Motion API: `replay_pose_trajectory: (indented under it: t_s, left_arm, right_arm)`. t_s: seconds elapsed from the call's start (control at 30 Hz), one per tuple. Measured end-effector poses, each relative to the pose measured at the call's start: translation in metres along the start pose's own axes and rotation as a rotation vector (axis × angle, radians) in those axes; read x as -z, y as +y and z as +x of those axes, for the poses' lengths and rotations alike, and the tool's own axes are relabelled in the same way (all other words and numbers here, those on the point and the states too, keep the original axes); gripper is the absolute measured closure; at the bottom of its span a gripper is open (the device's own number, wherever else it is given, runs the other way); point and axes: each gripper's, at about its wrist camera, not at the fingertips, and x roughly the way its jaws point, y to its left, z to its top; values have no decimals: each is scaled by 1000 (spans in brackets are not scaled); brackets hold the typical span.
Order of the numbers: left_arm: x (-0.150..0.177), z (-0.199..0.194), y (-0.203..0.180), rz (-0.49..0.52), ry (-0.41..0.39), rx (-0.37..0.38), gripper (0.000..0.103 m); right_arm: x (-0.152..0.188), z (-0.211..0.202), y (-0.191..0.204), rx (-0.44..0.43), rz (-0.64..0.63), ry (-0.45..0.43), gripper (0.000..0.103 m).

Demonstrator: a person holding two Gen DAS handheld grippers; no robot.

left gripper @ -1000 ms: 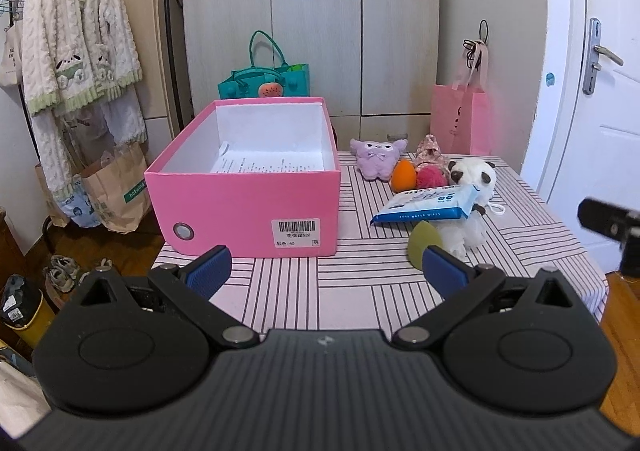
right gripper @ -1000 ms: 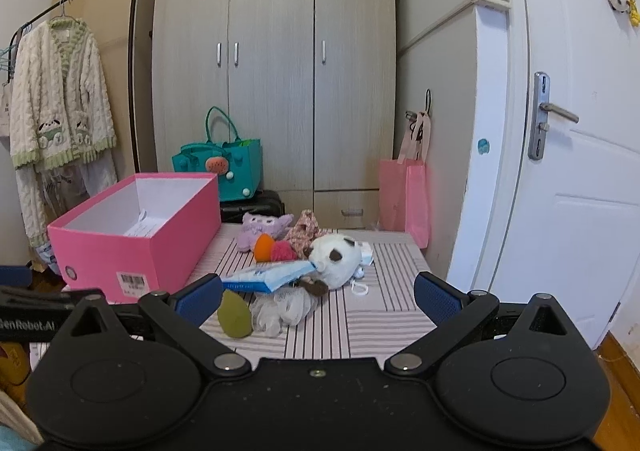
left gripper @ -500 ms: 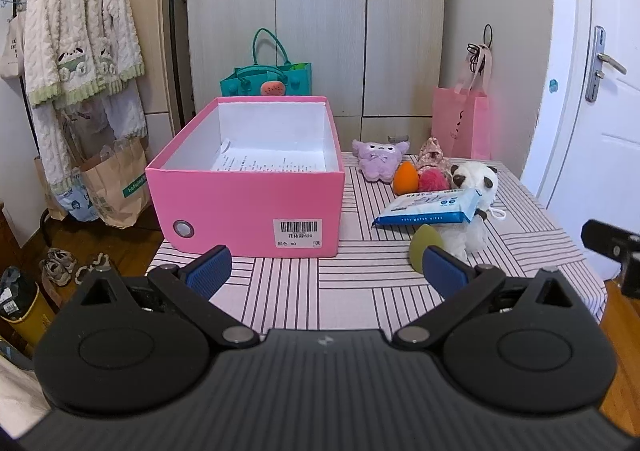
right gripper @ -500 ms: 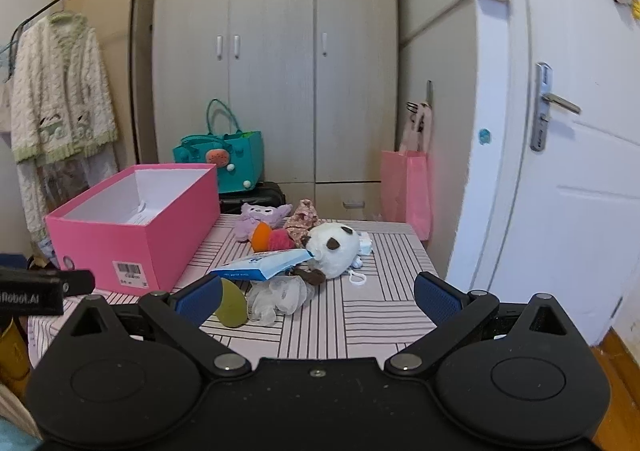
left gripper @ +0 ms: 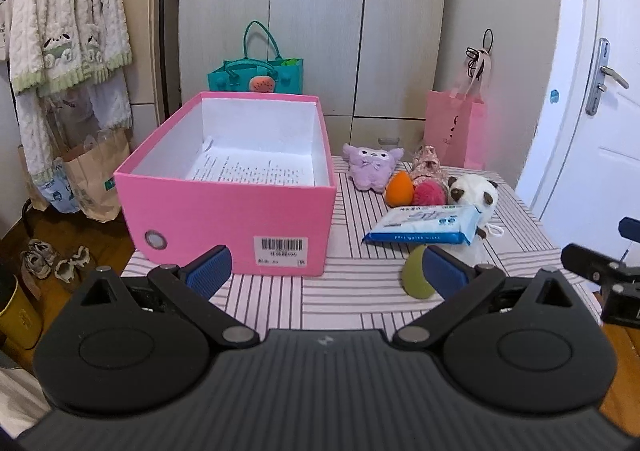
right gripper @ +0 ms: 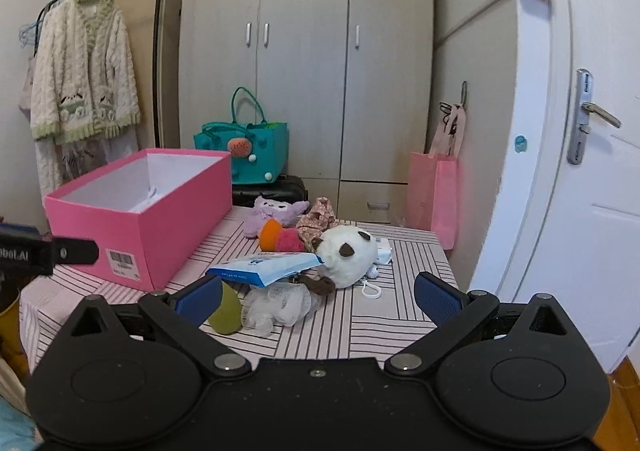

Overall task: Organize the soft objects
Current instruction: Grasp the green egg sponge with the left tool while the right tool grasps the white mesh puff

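An open pink box (left gripper: 240, 207) (right gripper: 148, 219) with a printed sheet inside stands on the left of the striped table (left gripper: 352, 299). To its right lies a heap: a purple plush (left gripper: 372, 167) (right gripper: 276, 211), an orange sponge (left gripper: 399, 189) (right gripper: 270, 229), a pink puff (left gripper: 430, 193), a white panda plush (left gripper: 476, 191) (right gripper: 352, 255), a blue wipes pack (left gripper: 424, 225) (right gripper: 268, 269), an olive sponge (left gripper: 416, 279) (right gripper: 226, 311) and a white mesh puff (right gripper: 280, 307). My left gripper (left gripper: 326, 269) is open near the table's front edge, holding nothing. My right gripper (right gripper: 318, 299) is open, just short of the heap.
Behind the table stand grey wardrobes (left gripper: 316, 19), a teal bag (left gripper: 256, 75) and a pink bag (left gripper: 454, 131). A clothes rack with a cardigan (left gripper: 68, 19) is at the left, with shoes (left gripper: 52, 259) on the floor. A white door (right gripper: 592, 171) is at the right.
Both grippers have moved forward toward the table, so the box and the heap look larger. Both stay open and nothing on the table has shifted.
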Motion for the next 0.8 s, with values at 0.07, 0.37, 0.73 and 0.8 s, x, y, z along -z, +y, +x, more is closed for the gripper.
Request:
replay_pose_trajectory:
  t_s: [0.07, 0.37, 0.73, 0.8]
  left_arm:
    - [-2, 6, 2, -16, 5, 33, 0]
    - [3, 47, -15, -46, 50, 205, 0]
    - [23, 95, -40, -13, 52, 271, 23]
    - [25, 102, -41, -15, 54, 292, 25]
  right_arm:
    - [-1, 7, -4, -31, -7, 3, 0]
    - [21, 69, -26, -136, 67, 72, 0]
    - [47, 113, -9, -220, -50, 156, 7]
    - [46, 120, -8, -231, -61, 153, 7]
